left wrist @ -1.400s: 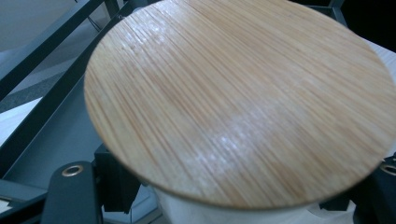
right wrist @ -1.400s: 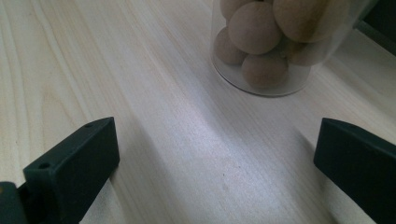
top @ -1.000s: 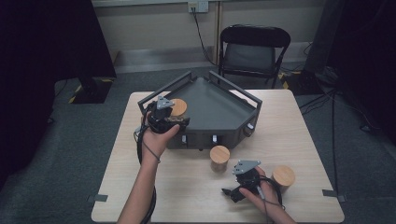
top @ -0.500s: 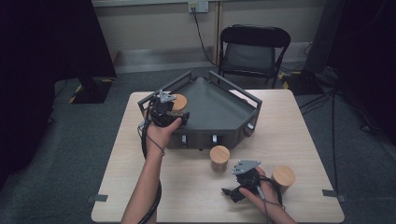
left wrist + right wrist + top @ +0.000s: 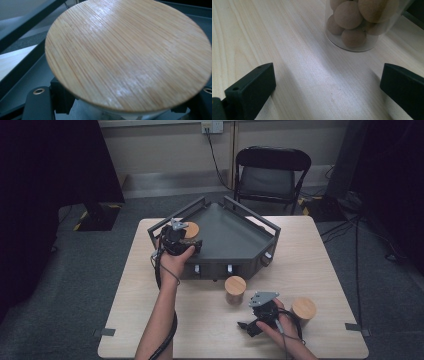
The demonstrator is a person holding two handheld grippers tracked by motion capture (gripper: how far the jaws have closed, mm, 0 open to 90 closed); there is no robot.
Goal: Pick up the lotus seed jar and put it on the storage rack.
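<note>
Left gripper (image 5: 176, 239) holds a jar (image 5: 189, 230) over the tray (image 5: 230, 237), ready to set down; right gripper (image 5: 260, 316) fingers gape wide toward another jar (image 5: 359, 25) on the counter (image 5: 320, 265).

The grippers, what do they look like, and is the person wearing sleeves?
Both are black. The right gripper carries a grey three-cornered plate and has blocky black jaws with small screw holes. The left gripper has a grey plate too and trails a black cable along the forearm. No sleeves show; both forearms are bare.
</note>
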